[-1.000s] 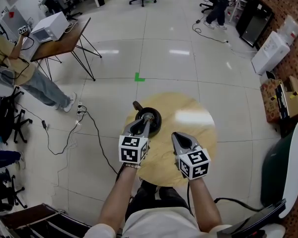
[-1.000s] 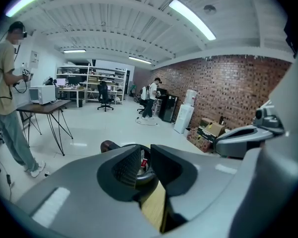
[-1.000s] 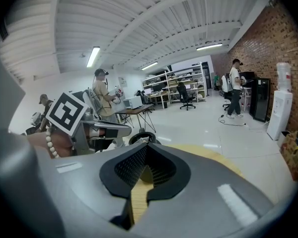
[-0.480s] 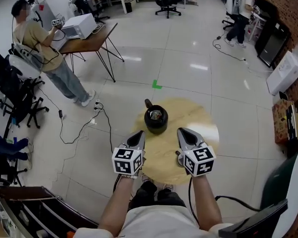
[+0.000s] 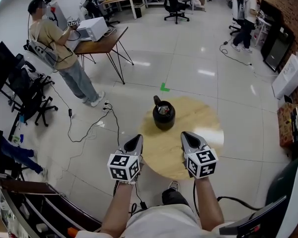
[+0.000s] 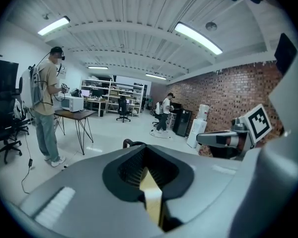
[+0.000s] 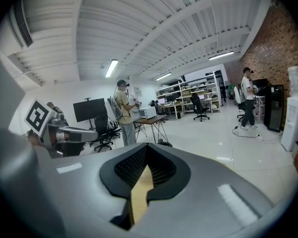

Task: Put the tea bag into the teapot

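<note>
A black teapot [image 5: 163, 117] with a handle stands at the far left of the round wooden table [image 5: 198, 133]. Something small and pale [image 5: 163, 110] shows inside its open top; I cannot tell for sure that it is the tea bag. My left gripper [image 5: 135, 140] hovers at the table's near left edge, short of the teapot, shut and empty. My right gripper [image 5: 188, 136] is level with it over the near side of the table, also shut and empty. In the left gripper view the jaws [image 6: 145, 152] meet, and the teapot's handle [image 6: 129, 143] peeks over them.
A person [image 5: 57, 38] stands at a desk [image 5: 102, 39] far left, with office chairs [image 5: 35, 95] and floor cables [image 5: 89, 128] nearby. Another person [image 5: 247, 9] stands far right. A green chair [image 5: 288, 187] is close on my right. Green tape [image 5: 164, 87] marks the floor.
My left gripper has pulled back from over the teapot to the table's near edge. The right gripper stayed close to where it was. The head view has tilted up.
</note>
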A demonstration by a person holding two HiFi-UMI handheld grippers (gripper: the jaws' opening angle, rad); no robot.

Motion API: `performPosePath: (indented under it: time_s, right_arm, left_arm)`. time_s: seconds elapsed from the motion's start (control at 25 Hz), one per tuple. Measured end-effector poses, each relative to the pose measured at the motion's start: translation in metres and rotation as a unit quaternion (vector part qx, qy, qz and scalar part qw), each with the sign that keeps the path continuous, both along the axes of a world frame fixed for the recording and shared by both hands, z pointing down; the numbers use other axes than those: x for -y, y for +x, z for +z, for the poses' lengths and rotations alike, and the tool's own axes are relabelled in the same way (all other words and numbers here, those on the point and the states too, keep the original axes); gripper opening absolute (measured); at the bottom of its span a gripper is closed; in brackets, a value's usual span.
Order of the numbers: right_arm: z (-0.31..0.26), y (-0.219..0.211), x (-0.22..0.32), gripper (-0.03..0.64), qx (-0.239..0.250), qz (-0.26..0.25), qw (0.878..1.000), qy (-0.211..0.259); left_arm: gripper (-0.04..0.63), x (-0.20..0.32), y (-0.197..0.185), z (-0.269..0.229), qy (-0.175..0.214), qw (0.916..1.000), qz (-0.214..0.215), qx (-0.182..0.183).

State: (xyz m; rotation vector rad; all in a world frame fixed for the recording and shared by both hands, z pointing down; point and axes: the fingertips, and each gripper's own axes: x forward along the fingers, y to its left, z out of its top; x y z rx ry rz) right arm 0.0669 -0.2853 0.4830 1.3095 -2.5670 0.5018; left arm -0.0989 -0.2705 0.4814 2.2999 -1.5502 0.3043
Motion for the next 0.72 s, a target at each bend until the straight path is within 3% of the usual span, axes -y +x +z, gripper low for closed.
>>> performPosePath:
  time_s: [0.52,0.72]
  right_arm:
    - [-0.002,-0.094,-0.176,0.002,-0.031,-0.031,0.999,0.012]
    - [0.009,-0.108,-0.246,0.002,-0.056,-0.031,0.998,0.002]
  left_arm:
    - [0.012,-0.188,-0.074,0.009,0.015,0.9989,-0.02,-0.04]
    - [0.012,-0.248,-0.084,0.018,0.011,0.9981,-0.014,-0.059]
